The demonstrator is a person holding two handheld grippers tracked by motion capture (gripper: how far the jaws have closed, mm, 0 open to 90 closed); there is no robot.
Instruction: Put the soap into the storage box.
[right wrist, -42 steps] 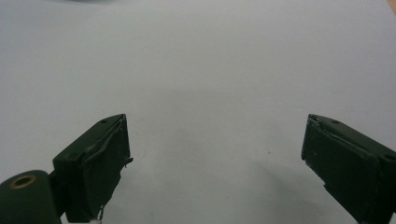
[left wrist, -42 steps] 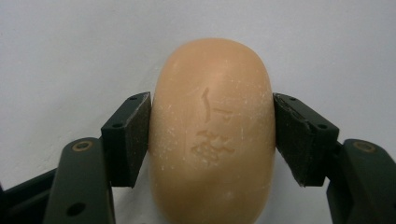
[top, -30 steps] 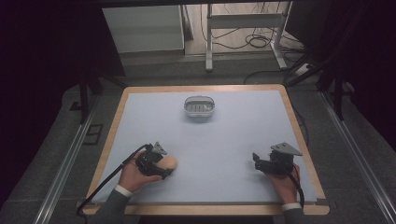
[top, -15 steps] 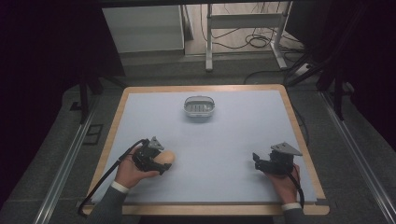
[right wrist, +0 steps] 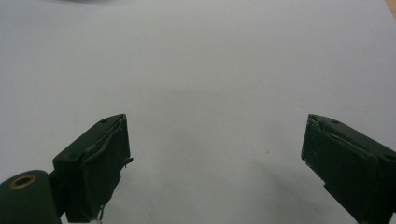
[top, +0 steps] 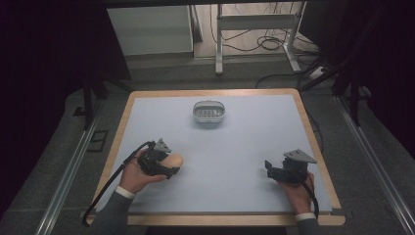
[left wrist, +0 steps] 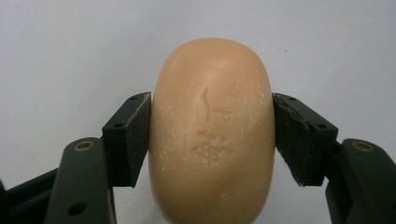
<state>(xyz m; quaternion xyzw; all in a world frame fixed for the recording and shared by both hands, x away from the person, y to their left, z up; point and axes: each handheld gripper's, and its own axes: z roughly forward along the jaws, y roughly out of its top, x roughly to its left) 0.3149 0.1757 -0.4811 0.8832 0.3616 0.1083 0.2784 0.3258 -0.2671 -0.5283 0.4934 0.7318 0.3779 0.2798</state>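
Observation:
A tan oval bar of soap (left wrist: pixel 212 135) with an embossed mark lies on the pale blue table mat, and both pads of my left gripper (left wrist: pixel 212 140) press against its sides. From above, the soap (top: pixel 175 159) sits at the front left of the mat with the left gripper (top: pixel 169 164) shut on it. My right gripper (top: pixel 270 169) rests at the front right, its jaws wide apart over bare mat (right wrist: pixel 215 93). A clear soap dish (top: pixel 209 112) stands at the back middle of the mat.
The mat (top: pixel 244 142) covers a wooden table (top: pixel 122 122) with raised edges. Metal rails (top: pixel 68 166) run along both sides on the floor. Cables (top: pixel 269 44) and a frame stand behind the table.
The left hand has shifted slightly with the soap, from a more right-turned pose to a lower, tilted one. The right gripper has stayed still.

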